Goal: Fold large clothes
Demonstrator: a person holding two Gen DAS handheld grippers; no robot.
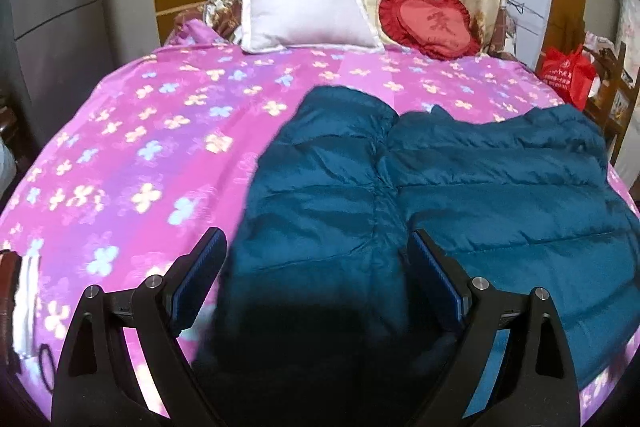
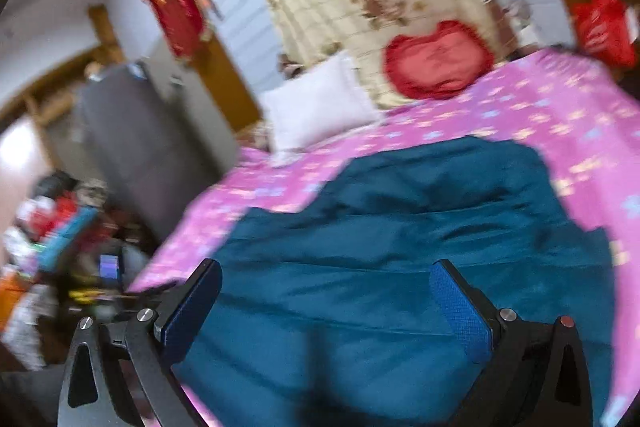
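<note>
My left gripper (image 1: 316,251) points down at a slant, jaws spread wide, nothing pinched between the blue pads (image 1: 434,273); both fingers sharp in its own view. My right gripper (image 2: 326,281) also tilts downward, jaws wide apart, pads (image 2: 460,311) bare and gripping nothing; its view is smeared and canted.

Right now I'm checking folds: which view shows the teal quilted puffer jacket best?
The left wrist view: the teal quilted puffer jacket is sharp, its stitching and centre seam clear. The right wrist view shows it motion-blurred.
</note>
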